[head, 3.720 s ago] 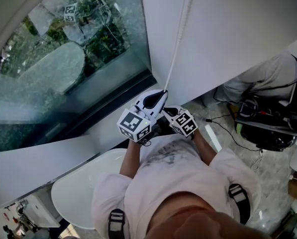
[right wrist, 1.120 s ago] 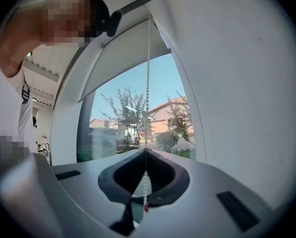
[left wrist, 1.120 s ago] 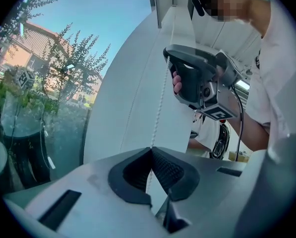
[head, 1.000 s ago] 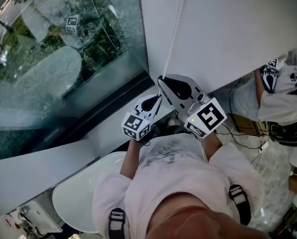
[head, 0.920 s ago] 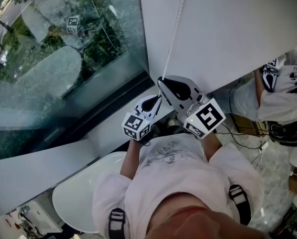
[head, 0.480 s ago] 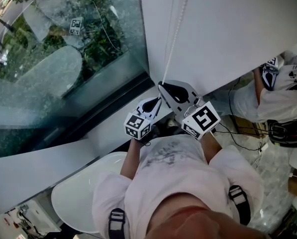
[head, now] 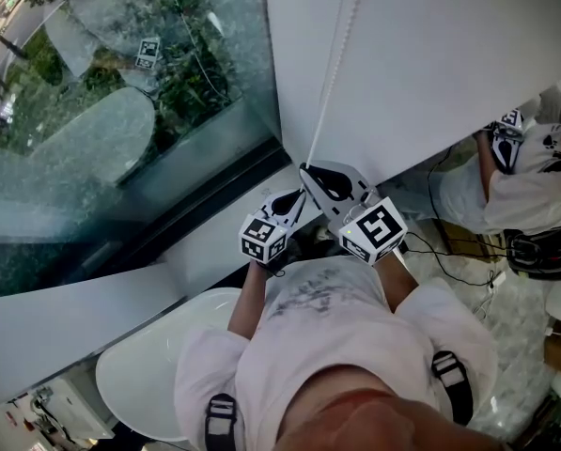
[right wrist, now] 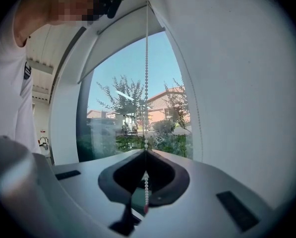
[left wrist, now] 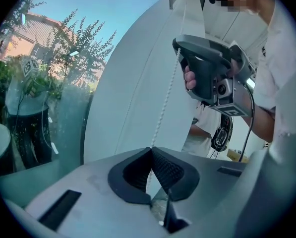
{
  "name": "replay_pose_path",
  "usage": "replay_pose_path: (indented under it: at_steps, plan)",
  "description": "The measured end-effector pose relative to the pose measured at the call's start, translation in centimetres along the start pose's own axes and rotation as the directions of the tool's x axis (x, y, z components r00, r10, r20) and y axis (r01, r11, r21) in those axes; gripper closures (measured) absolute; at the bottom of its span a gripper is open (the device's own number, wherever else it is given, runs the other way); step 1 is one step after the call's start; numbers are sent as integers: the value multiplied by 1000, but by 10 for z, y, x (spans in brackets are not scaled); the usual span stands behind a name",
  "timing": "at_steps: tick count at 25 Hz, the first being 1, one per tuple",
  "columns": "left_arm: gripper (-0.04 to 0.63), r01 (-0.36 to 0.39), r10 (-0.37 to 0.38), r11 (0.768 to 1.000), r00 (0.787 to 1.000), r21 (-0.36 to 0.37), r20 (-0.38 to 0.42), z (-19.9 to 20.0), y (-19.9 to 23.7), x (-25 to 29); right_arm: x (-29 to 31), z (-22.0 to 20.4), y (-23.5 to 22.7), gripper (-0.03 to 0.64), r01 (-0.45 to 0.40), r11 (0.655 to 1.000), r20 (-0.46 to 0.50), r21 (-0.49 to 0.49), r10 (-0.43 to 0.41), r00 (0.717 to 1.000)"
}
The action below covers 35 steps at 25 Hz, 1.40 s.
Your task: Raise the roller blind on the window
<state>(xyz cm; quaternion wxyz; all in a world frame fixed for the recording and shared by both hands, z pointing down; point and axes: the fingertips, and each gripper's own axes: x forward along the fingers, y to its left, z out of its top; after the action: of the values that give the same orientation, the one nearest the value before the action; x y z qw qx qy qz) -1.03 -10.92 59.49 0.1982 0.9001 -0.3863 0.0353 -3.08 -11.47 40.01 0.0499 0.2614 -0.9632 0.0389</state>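
Note:
A white bead chain [head: 335, 59] hangs down in front of the white wall [head: 430, 54] beside the window glass [head: 120, 111]. Both grippers hold it, one just above the other. My right gripper [head: 304, 170] is the upper one, shut on the chain [right wrist: 146, 73], and loose beads dangle inside its jaws. Just below, my left gripper [head: 302, 194] is shut on the same chain [left wrist: 163, 108], with the right gripper [left wrist: 207, 73] showing above it. The roller blind's lower edge [right wrist: 119, 42] sits high over the glass.
A white tub [head: 148, 383] lies at the lower left under the dark sill [head: 205, 205]. Another person [head: 524, 186] with gear and cables [head: 449, 252] is at the right on the stone floor. The glass reflects a person [left wrist: 24, 108].
Both grippers have sunk a little along the chain's line, still shut on it. The right gripper has come closer to the left one.

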Motion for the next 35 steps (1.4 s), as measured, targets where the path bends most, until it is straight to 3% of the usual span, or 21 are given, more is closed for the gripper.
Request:
replay_pose_path:
  at_steps: [14,23,28,35]
  plan:
    - [588,-5,2,999,997,-33,-79,-38,13,6,6,-40,-2,555,-7,1000,-83,15,8,997]
    - [586,11,-9,1000,997,21,-72,-31,7,-3,7,-40,-4,555,-26,999,-78,19,27,997]
    - [576,49,-48,998,999,40,-21,7,-9,-19,8,-38,-7,555,-30,999,-73,15,31,997]
    - [539,86,-110,986,979,139,172,122,-38,-60,9,-39,-9,555,-36,999,-67,17,37,997]
